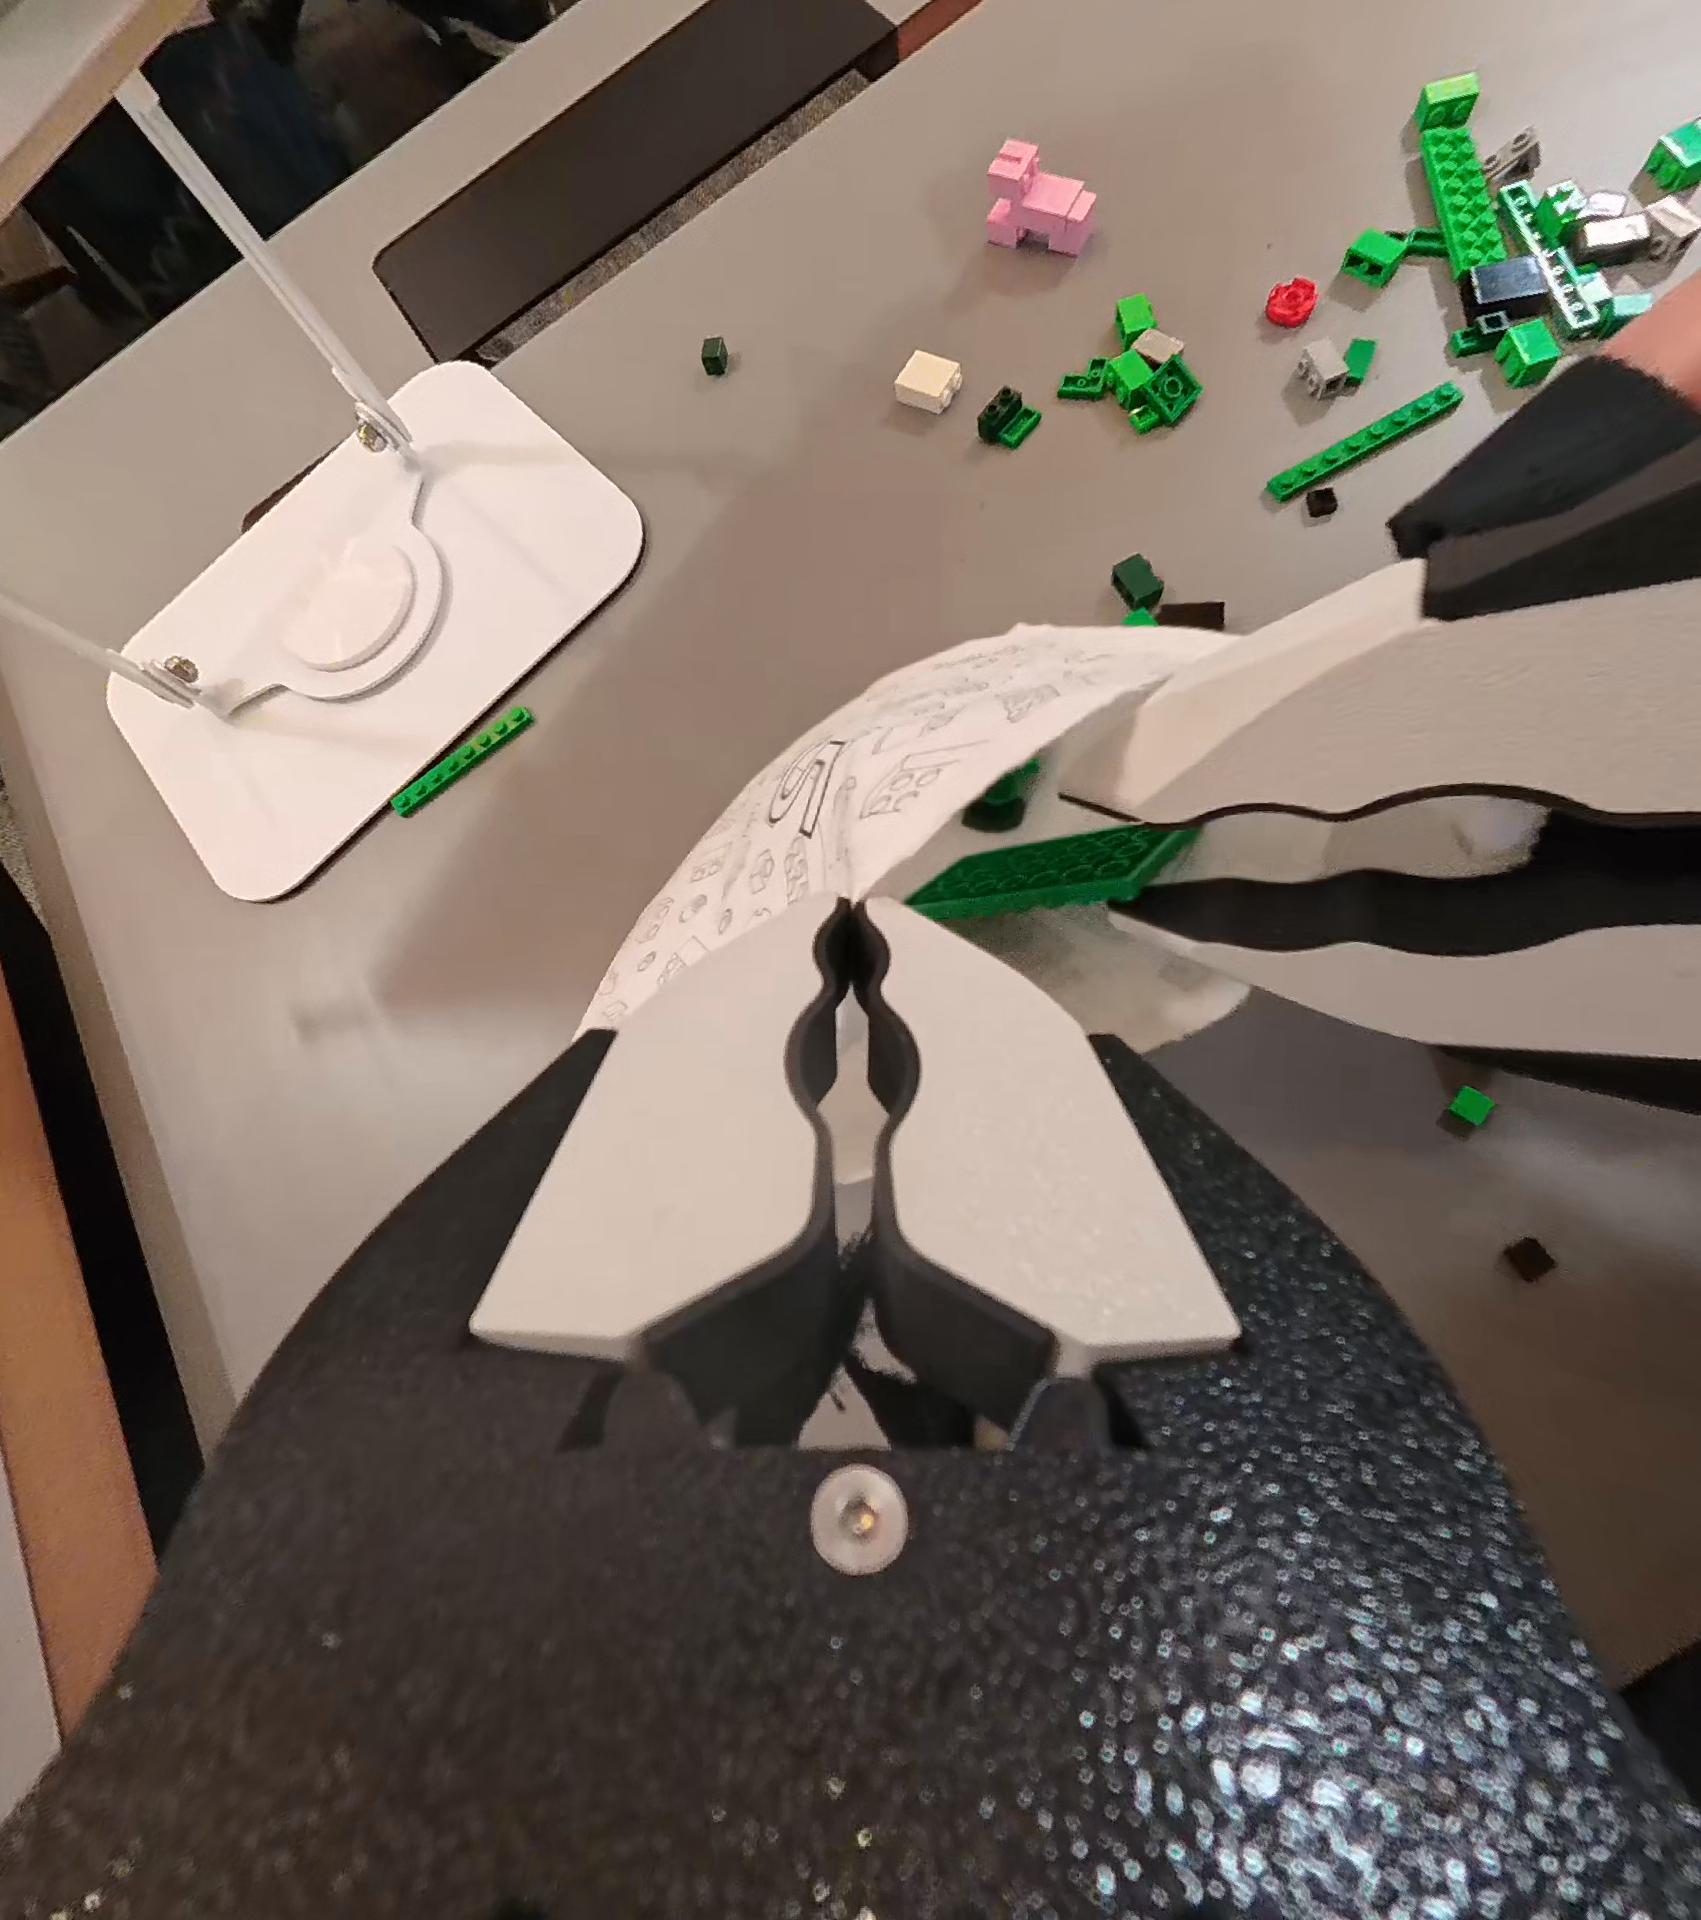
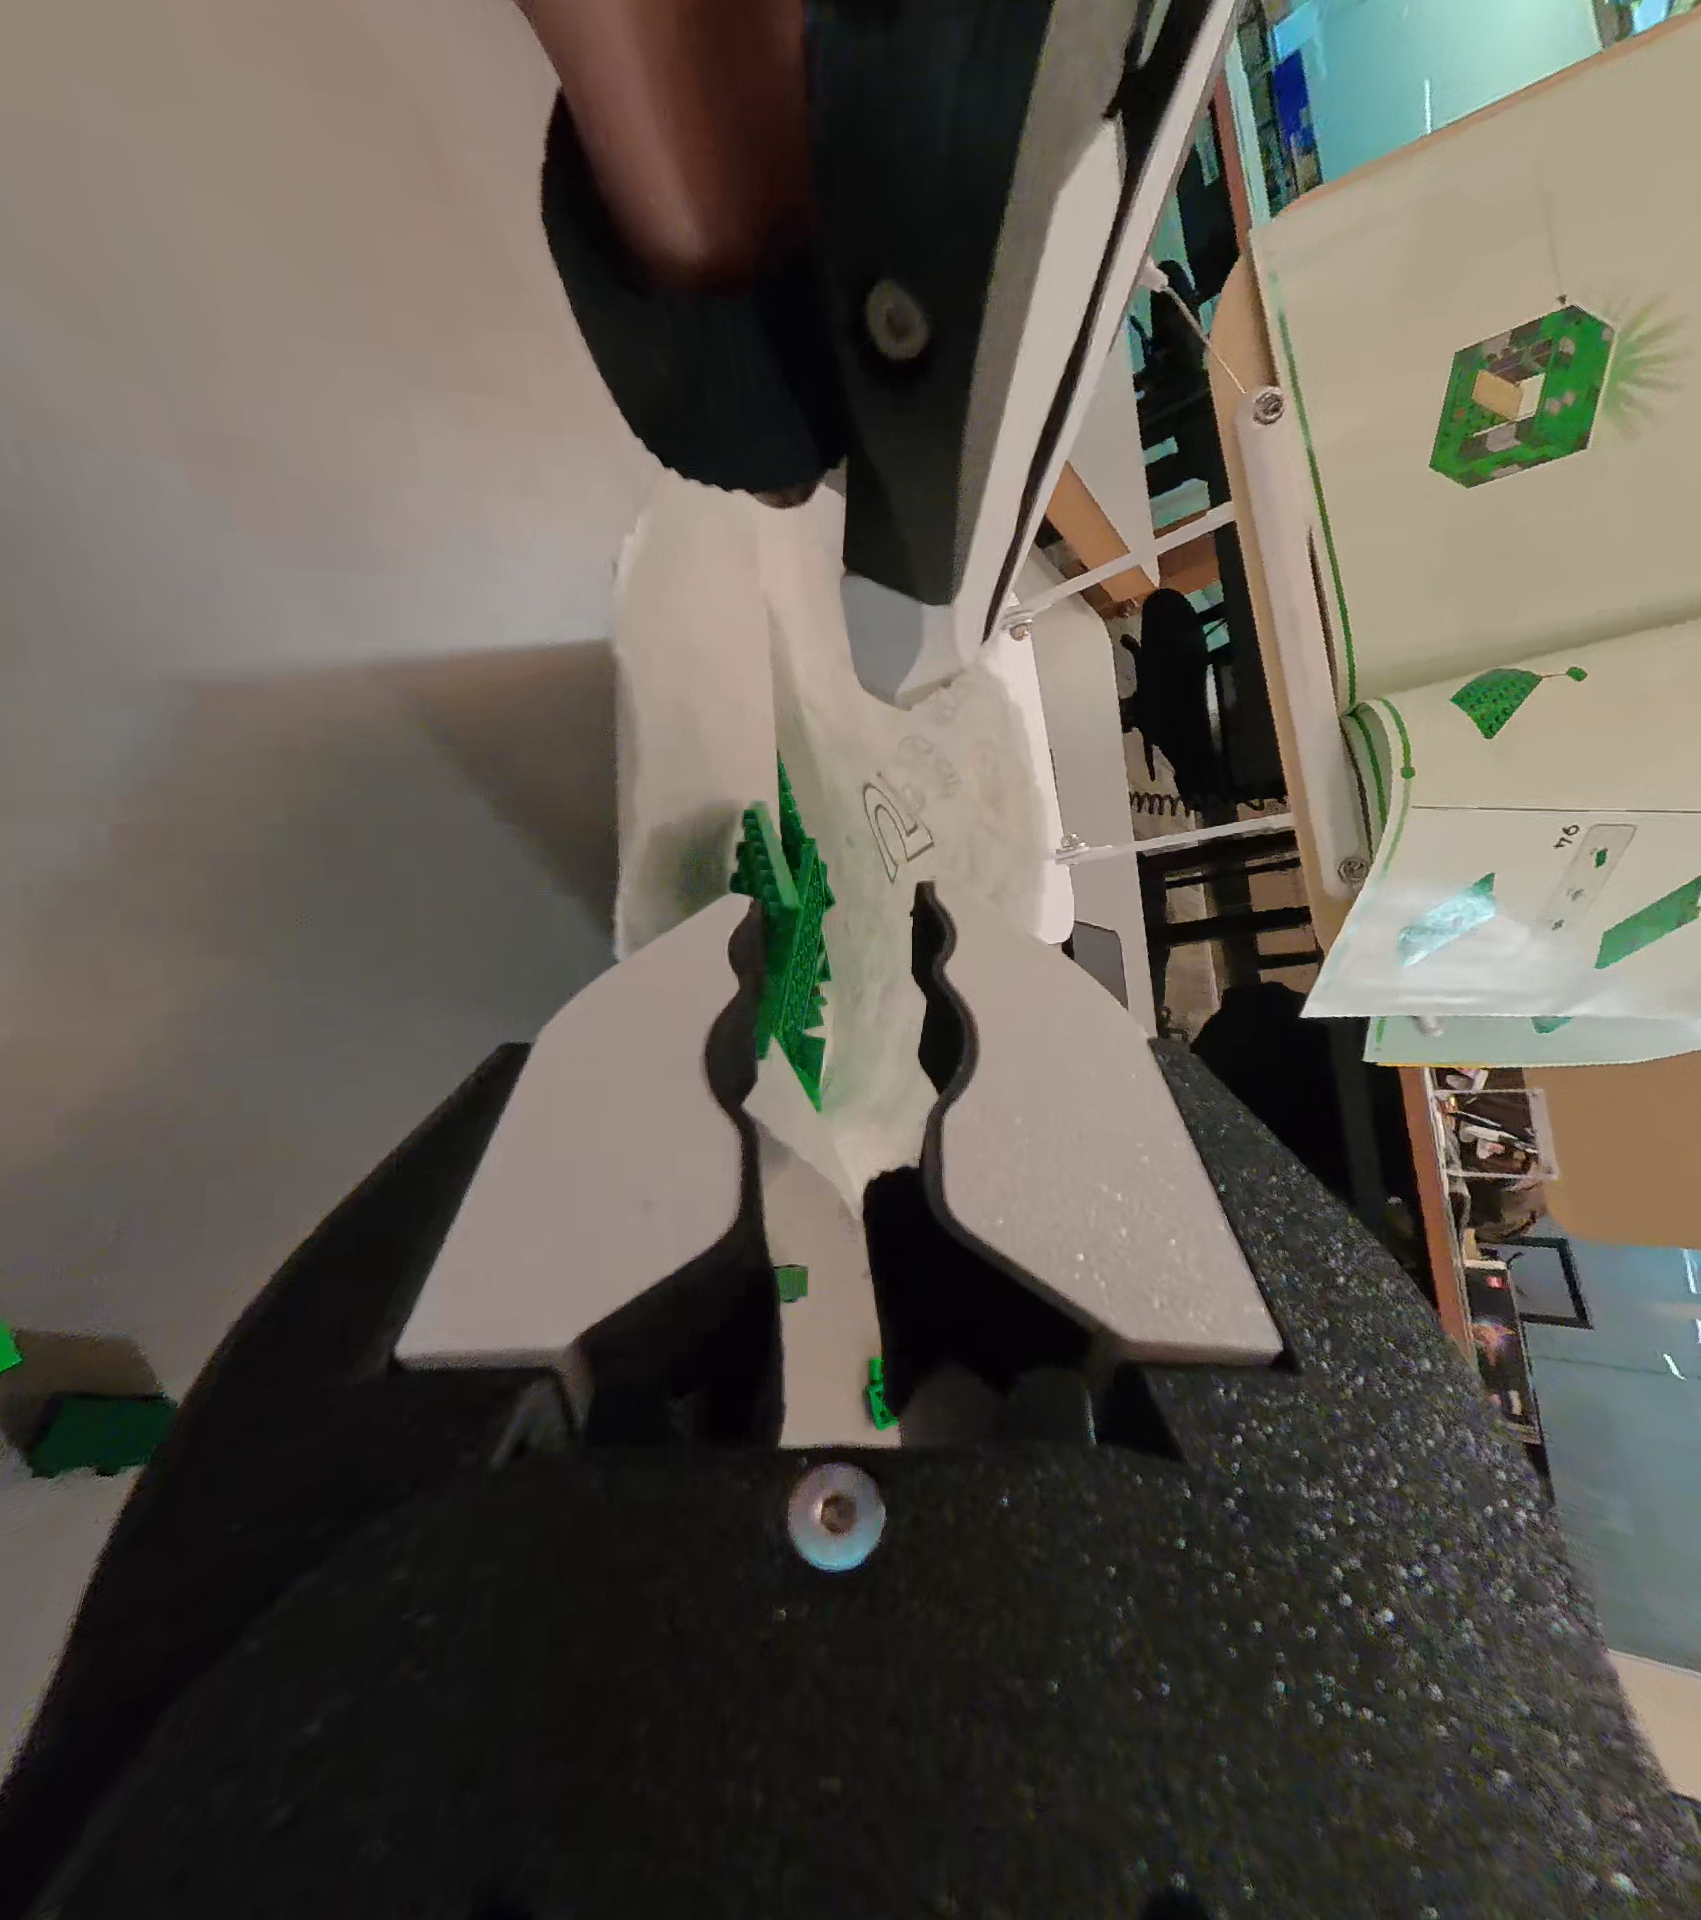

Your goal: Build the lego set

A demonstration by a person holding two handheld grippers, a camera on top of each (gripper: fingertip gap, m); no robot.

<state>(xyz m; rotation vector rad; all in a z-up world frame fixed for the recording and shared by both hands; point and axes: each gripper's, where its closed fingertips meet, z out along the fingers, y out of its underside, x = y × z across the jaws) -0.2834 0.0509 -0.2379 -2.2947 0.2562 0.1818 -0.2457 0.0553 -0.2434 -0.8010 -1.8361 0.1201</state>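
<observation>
Here the left tongs point(image 1: 851, 920) pinch the paper bag point(image 1: 825, 790), right tongs point(image 2: 825, 935) gape around green plates point(image 2: 794, 935), loose bricks point(image 1: 1137, 374) beyond.

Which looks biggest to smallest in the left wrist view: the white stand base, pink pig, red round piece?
1. white stand base
2. pink pig
3. red round piece
The base is nearer the camera, which exaggerates its lead.
</observation>
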